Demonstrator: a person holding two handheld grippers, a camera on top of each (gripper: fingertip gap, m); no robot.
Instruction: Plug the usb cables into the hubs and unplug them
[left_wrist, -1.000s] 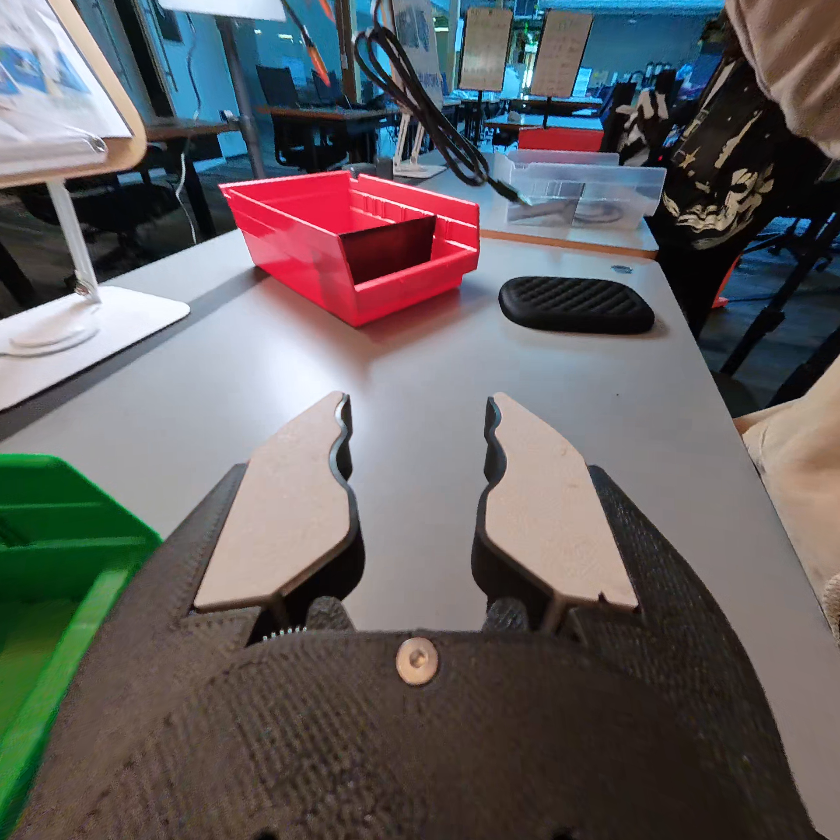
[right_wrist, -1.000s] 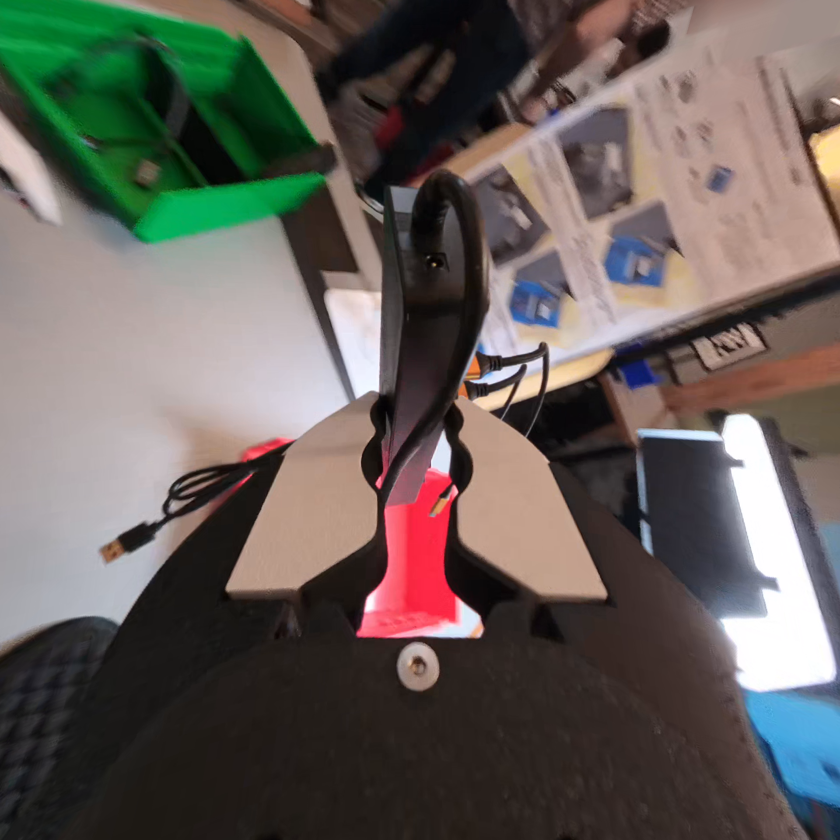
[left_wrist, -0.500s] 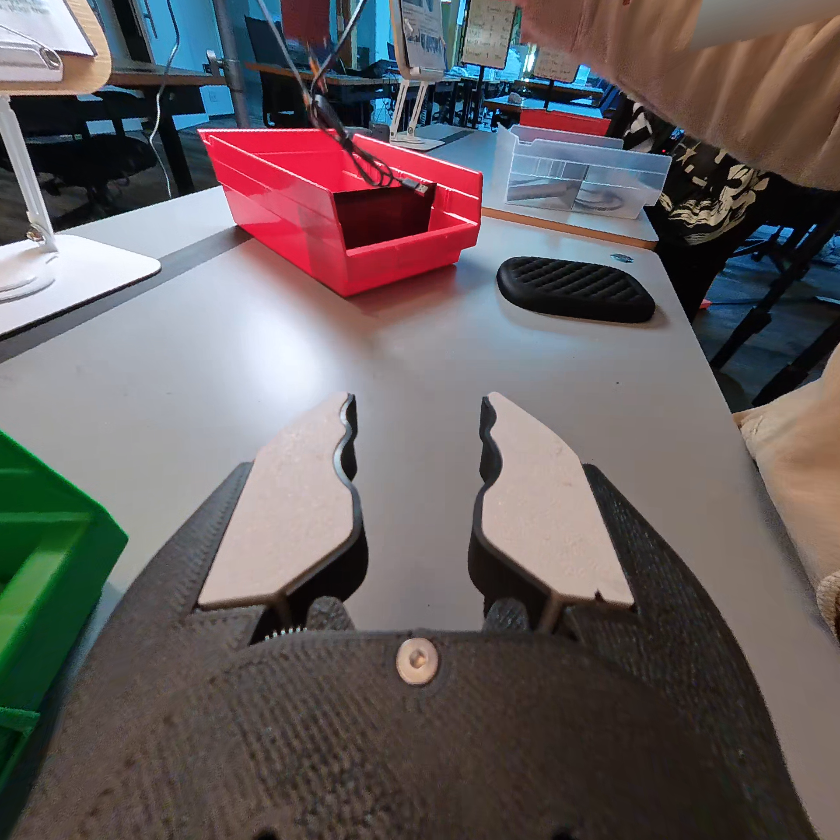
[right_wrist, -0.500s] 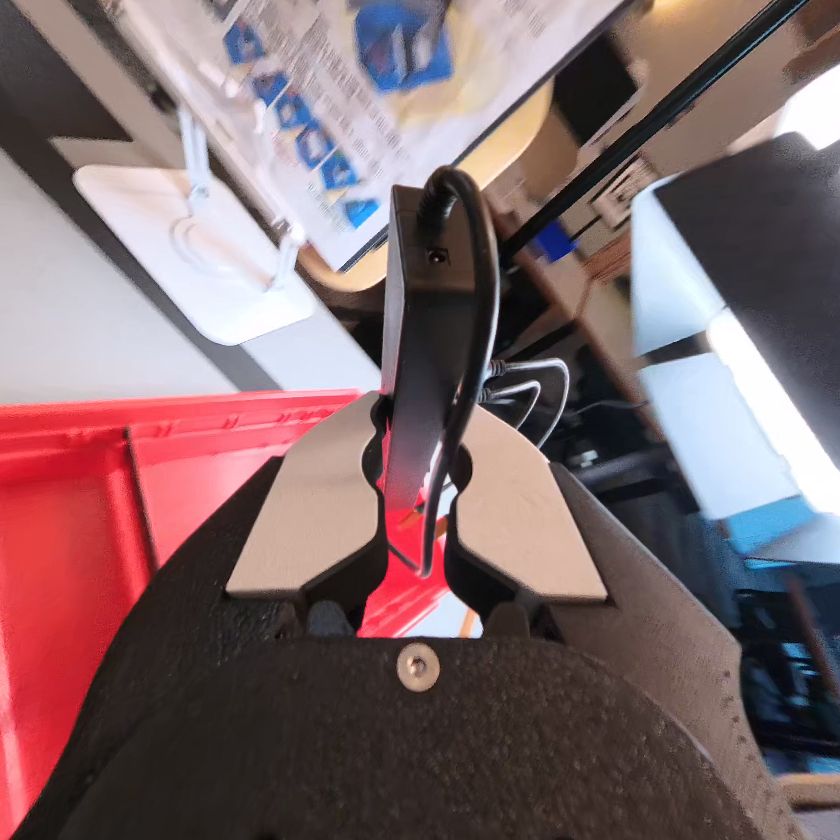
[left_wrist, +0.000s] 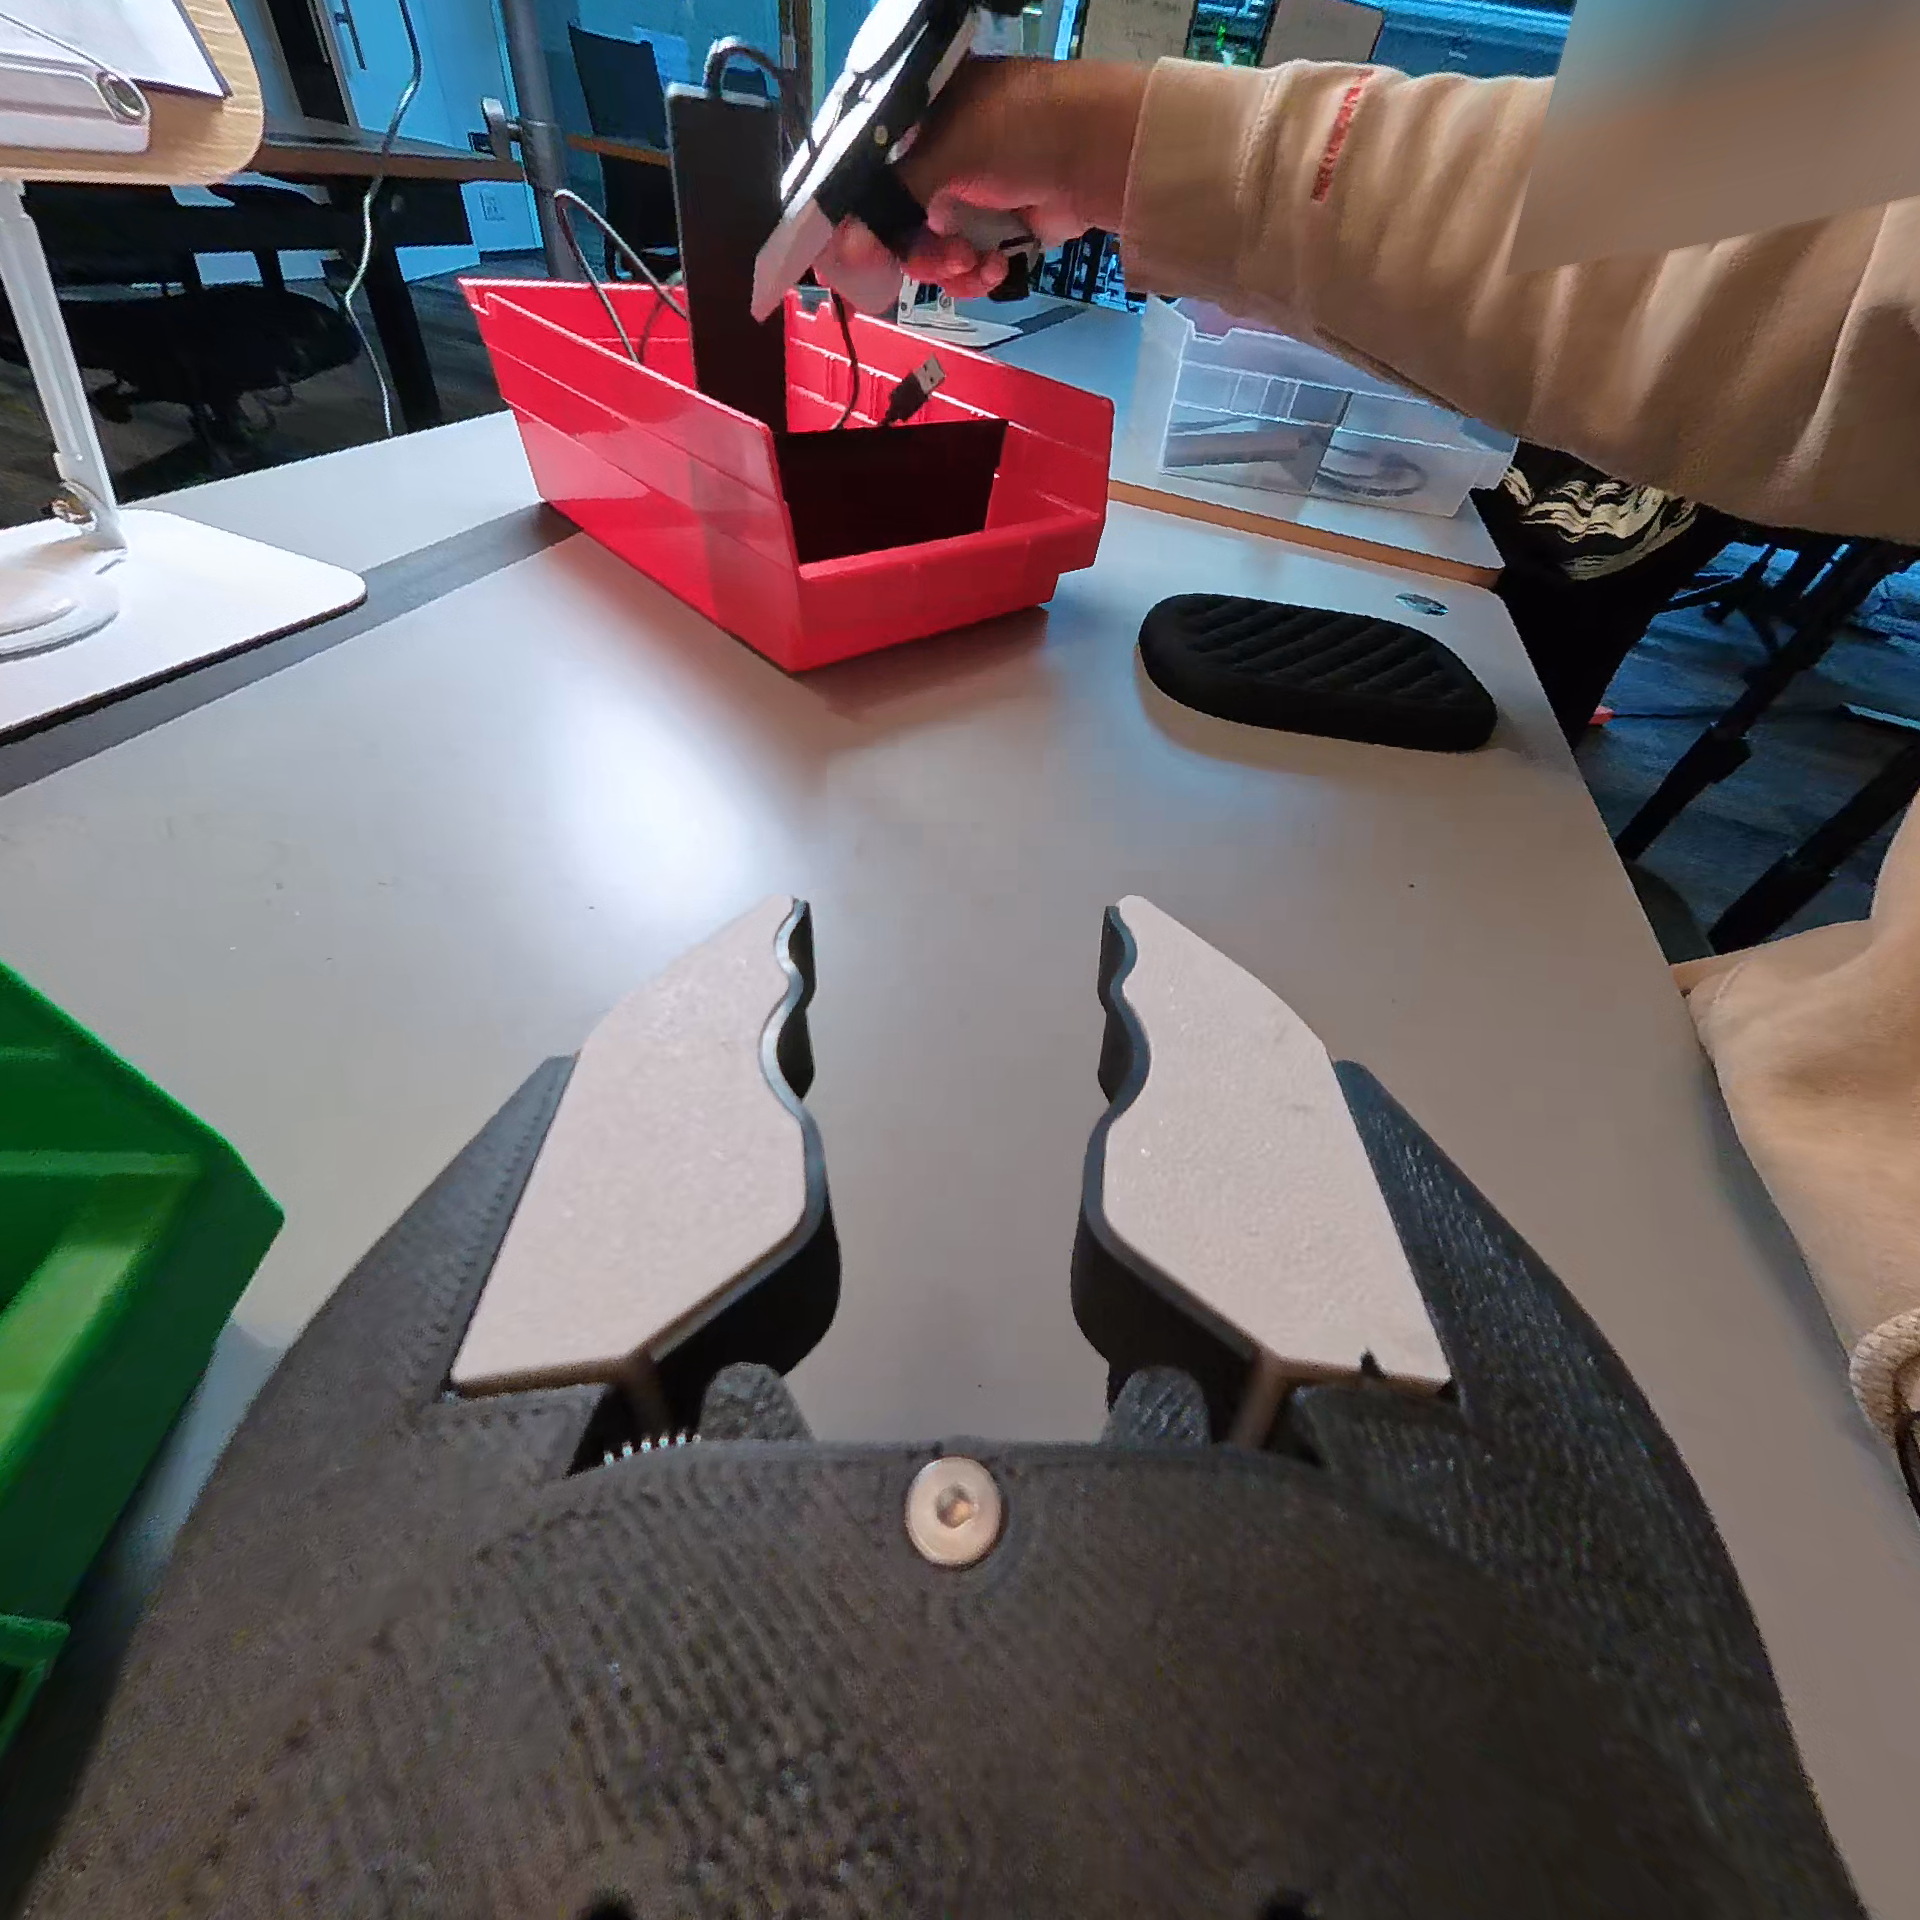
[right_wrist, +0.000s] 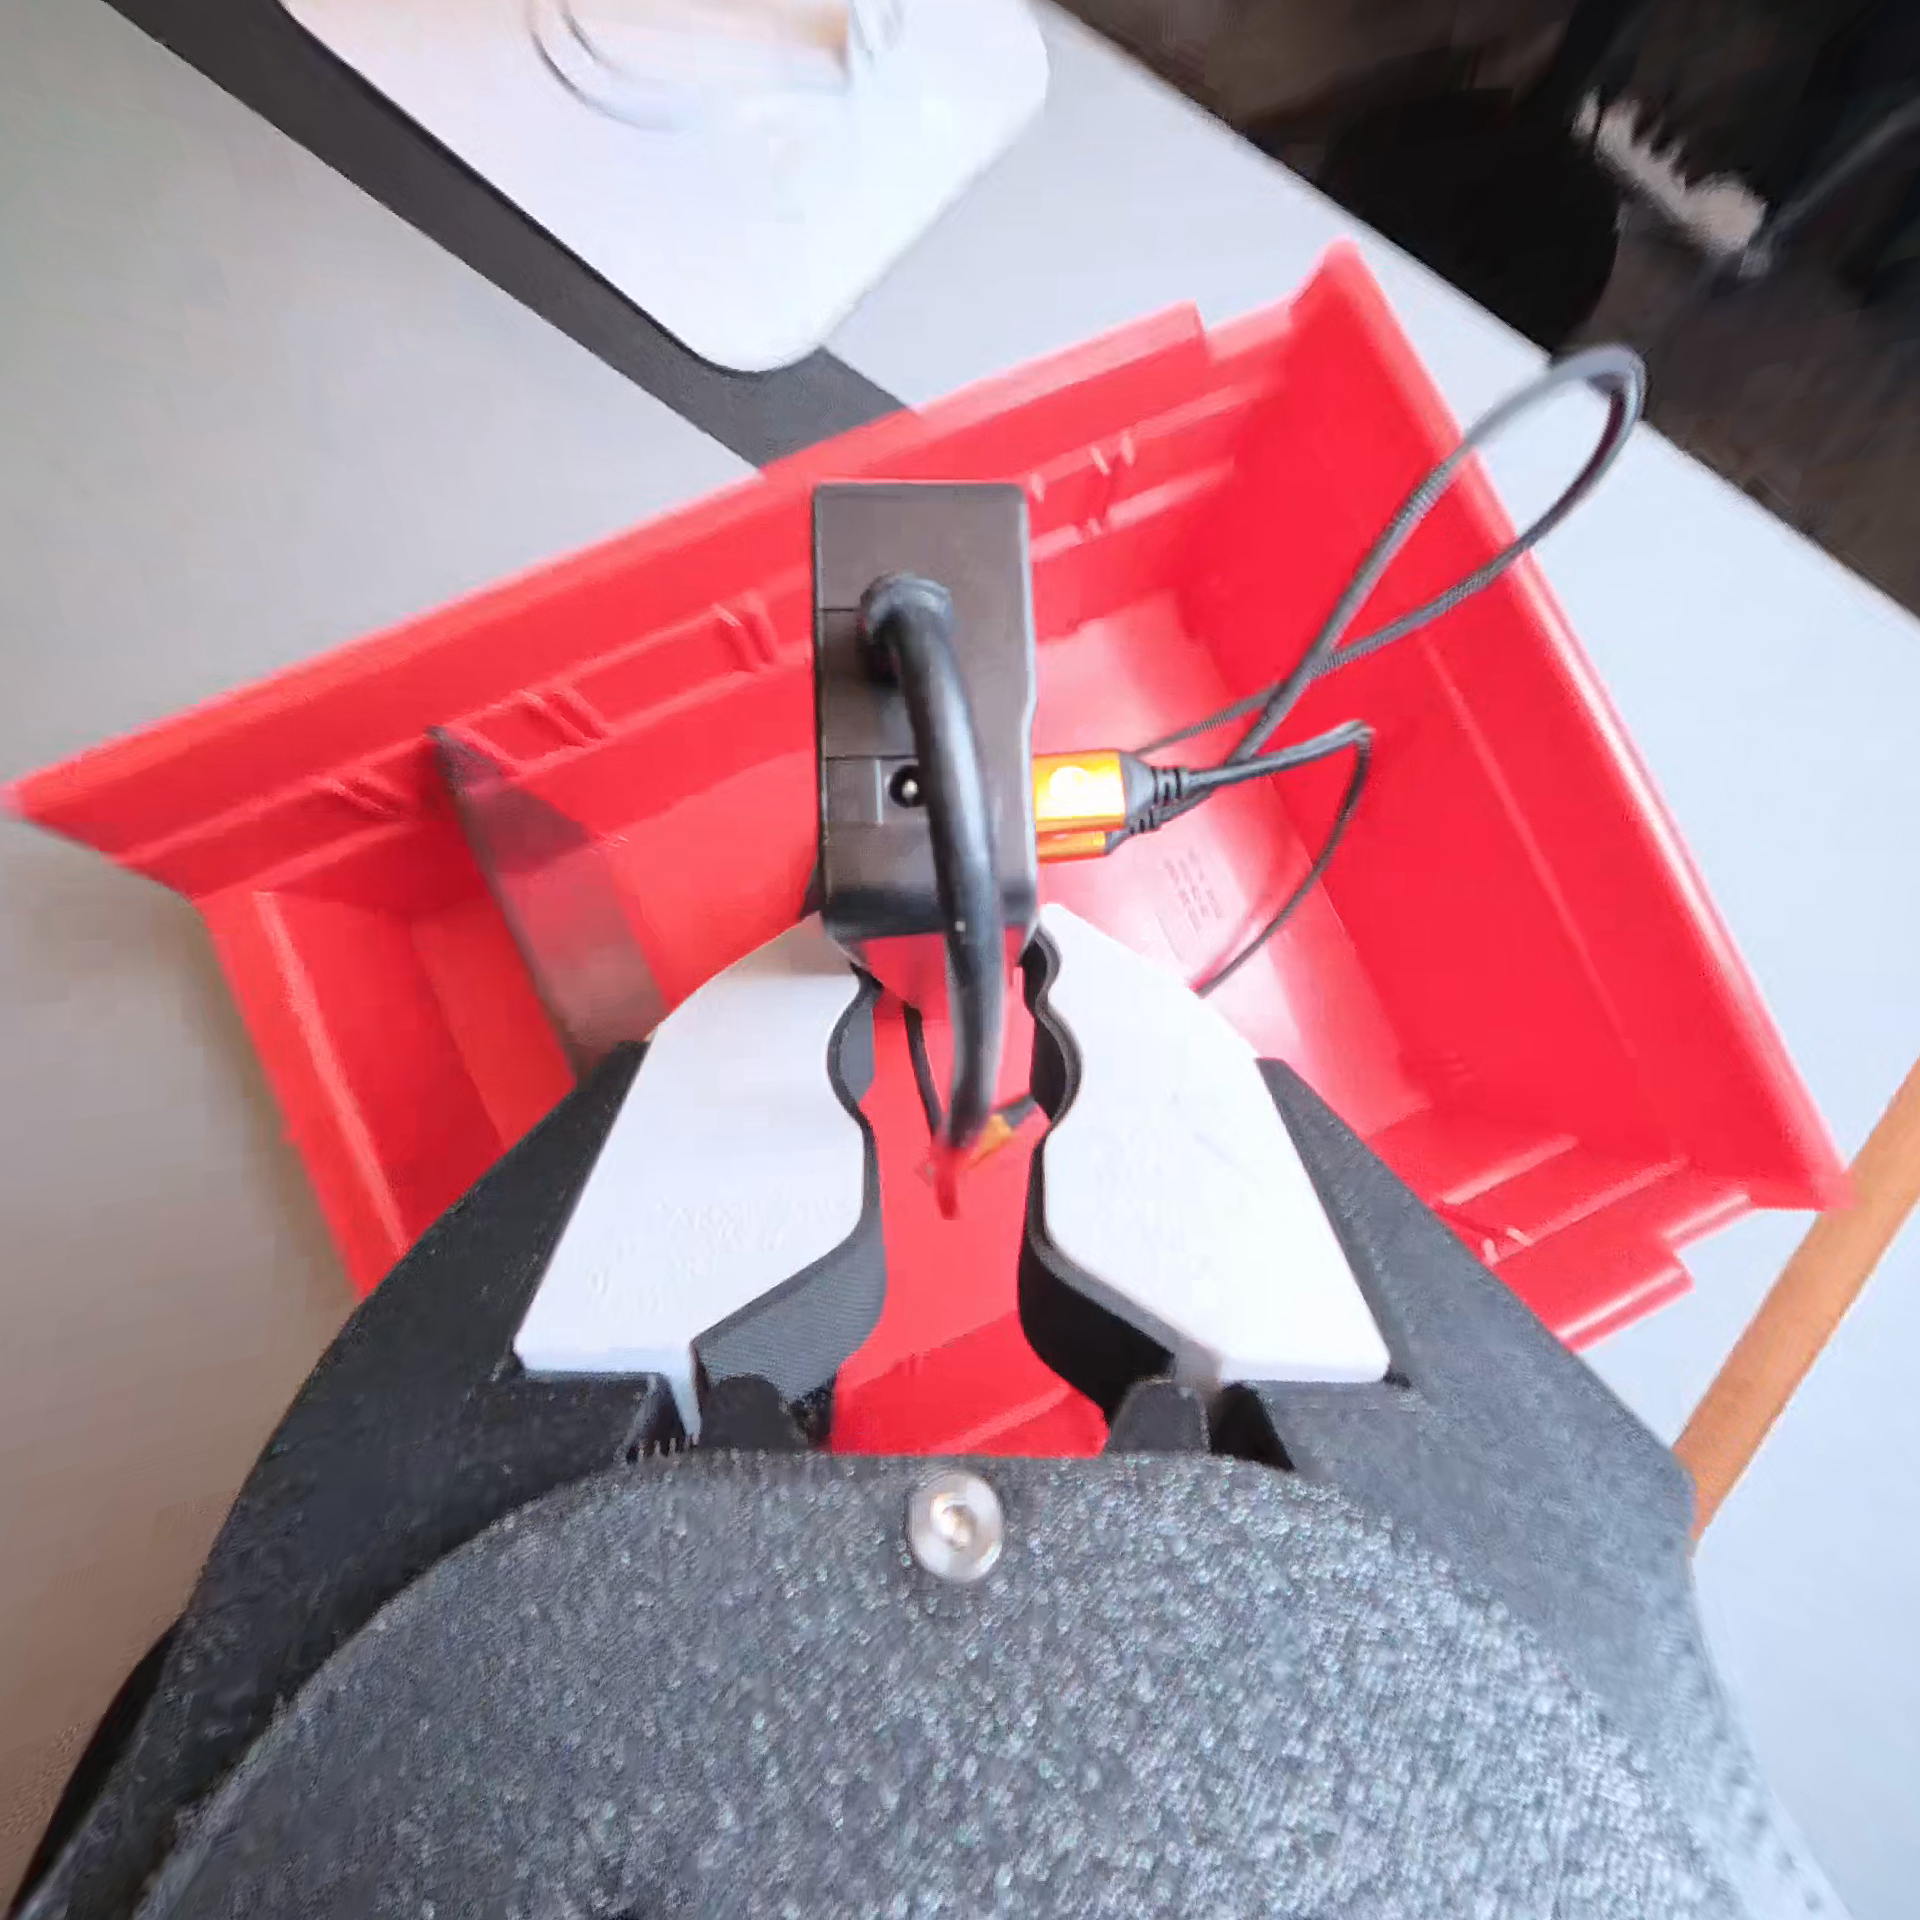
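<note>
Taking the red bin (left_wrist: 914, 582) as the landmark and reading the left wrist view from left to right: a green bin (left_wrist: 94, 1278) sits well to the bin's left, at the near table edge, and a white stand base (left_wrist: 177, 613) lies just left of the red bin. The left gripper (left_wrist: 951, 935) hovers over bare table (left_wrist: 520, 831) well short of the bin, jaws apart with nothing between them. Above the bin's middle the hub (left_wrist: 727, 260) hangs upright, its lower end dipping below the bin's rim. To the bin's right lie a black ribbed pad (left_wrist: 1314, 670) and, farther back, a clear box (left_wrist: 1309, 436).

In the right wrist view the right gripper (right_wrist: 945, 940) points down into the bin, jaws closed on the hub's lower part and on its thick black lead (right_wrist: 956, 831), which loops from the hub's top back down between the jaws. On the hub's right side an orange plug (right_wrist: 1081, 790) is seated in a port; its thin cable (right_wrist: 1455, 582) arcs out over the bin's right wall.

As a judgement, the task is far from complete: at least one cable is plugged in, the lead's own plug (left_wrist: 920, 379) dangles free over the bin, and unplugging has yet to be done. How many other ports are filled cannot be told.
</note>
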